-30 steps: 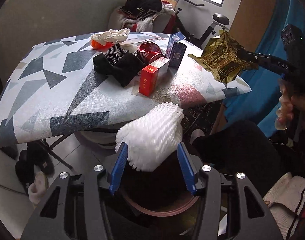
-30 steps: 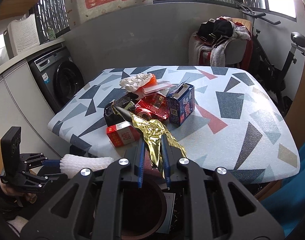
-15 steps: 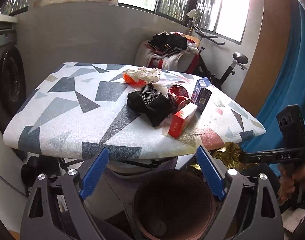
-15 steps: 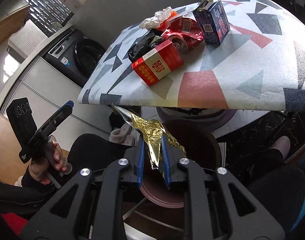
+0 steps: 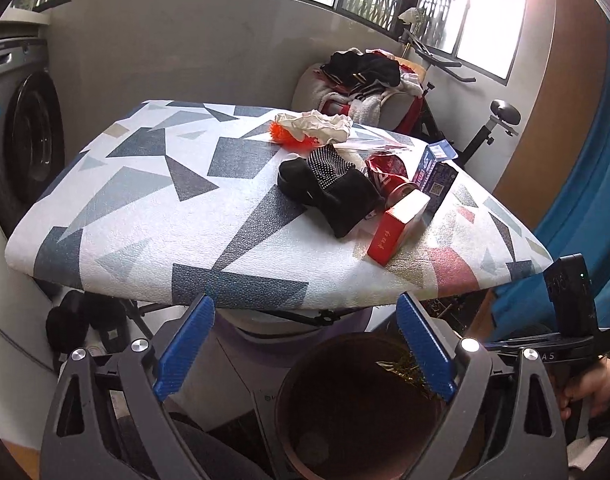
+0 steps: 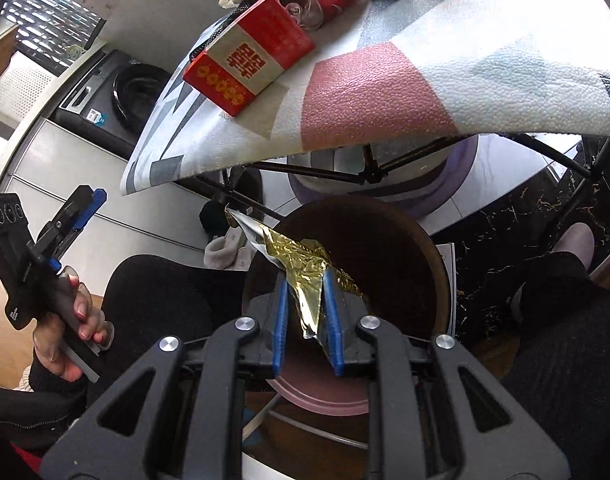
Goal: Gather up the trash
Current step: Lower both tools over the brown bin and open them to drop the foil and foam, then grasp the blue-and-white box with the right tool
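The right gripper (image 6: 307,322) pinched the gold foil wrapper (image 6: 305,268) over the brown bin (image 6: 433,256) at frame centre. Only the left wrist view showed the left gripper (image 5: 305,344) wide open and empty, the table's (image 5: 145,216) crumpled tissue (image 5: 317,124) above.

Tabletop (image 5: 153,184): white, patterned with grey, navy and pink triangles. Box (image 6: 249,56): red and white with gold characters. Carton (image 5: 435,178): blue. Crushed can (image 6: 305,0): red. Foil wrapper (image 6: 305,268): gold. Bin (image 6: 385,240): dark brown. Jaws: blue pads.
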Demonstrator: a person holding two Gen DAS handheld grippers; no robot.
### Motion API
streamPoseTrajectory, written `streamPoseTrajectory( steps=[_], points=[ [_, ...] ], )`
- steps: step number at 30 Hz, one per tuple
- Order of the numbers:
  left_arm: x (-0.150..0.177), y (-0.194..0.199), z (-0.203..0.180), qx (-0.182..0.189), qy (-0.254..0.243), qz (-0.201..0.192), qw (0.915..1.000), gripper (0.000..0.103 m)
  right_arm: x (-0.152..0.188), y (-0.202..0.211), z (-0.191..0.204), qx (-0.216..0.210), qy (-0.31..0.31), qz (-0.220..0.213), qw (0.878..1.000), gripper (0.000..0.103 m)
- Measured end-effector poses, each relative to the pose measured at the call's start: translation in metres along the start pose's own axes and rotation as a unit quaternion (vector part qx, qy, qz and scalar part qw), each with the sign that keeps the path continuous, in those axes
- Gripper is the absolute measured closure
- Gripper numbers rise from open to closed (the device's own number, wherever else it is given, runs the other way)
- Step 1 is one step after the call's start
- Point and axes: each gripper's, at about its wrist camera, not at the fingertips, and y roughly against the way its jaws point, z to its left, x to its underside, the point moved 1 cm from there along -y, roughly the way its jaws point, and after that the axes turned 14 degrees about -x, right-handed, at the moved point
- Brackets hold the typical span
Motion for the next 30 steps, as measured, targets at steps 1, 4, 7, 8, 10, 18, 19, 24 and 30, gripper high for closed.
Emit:
streamPoseTrajectory(
  steps=[1, 4, 7, 8, 10, 18, 19, 24, 30],
  points=[
    [0.0, -0.001, 0.0, 0.0, 0.001, 0.001, 1.0, 0.013, 0.0, -0.001, 0.001, 0.003, 0.003, 0.003, 1.0, 0.081],
    [0.0, -0.002, 0.001, 0.001, 0.003, 0.004, 1.0, 0.013, 0.001, -0.005, 0.002, 0.011, 0.008, 0.01, 1.0, 0.08],
    [0.0, -0.002, 0.001, 0.001, 0.003, 0.003, 1.0, 0.013, 0.001, -0.003, 0.0, 0.017, 0.008, 0.005, 1.0, 0.077],
    [0.0, -0.001, 0.001, 0.0, 0.004, 0.002, 1.0, 0.013, 0.001, -0.002, 0.0, 0.02, 0.008, 0.002, 1.0, 0.076],
    [0.001, -0.002, 0.001, 0.0, 0.005, 0.003, 1.0, 0.013, 0.001, -0.002, 0.001, 0.027, 0.01, 0.001, 1.0, 0.067],
    [0.001, -0.005, 0.0, -0.005, 0.002, 0.012, 0.9999, 0.012, 0.001, 0.0, 0.008, 0.072, 0.035, -0.005, 0.997, 0.007],
    [0.001, -0.005, 0.0, -0.005, 0.001, 0.013, 0.9999, 0.012, 0.001, -0.001, 0.009, 0.075, 0.038, -0.004, 0.996, 0.007],
    [0.001, -0.005, -0.001, -0.006, -0.002, 0.012, 0.9999, 0.011, -0.002, 0.002, 0.016, 0.089, 0.059, -0.013, 0.994, 0.006],
    [0.001, -0.006, -0.002, 0.002, -0.003, 0.017, 0.9999, 0.007, -0.009, 0.014, 0.02, 0.077, 0.062, -0.037, 0.994, 0.006]
  ],
)
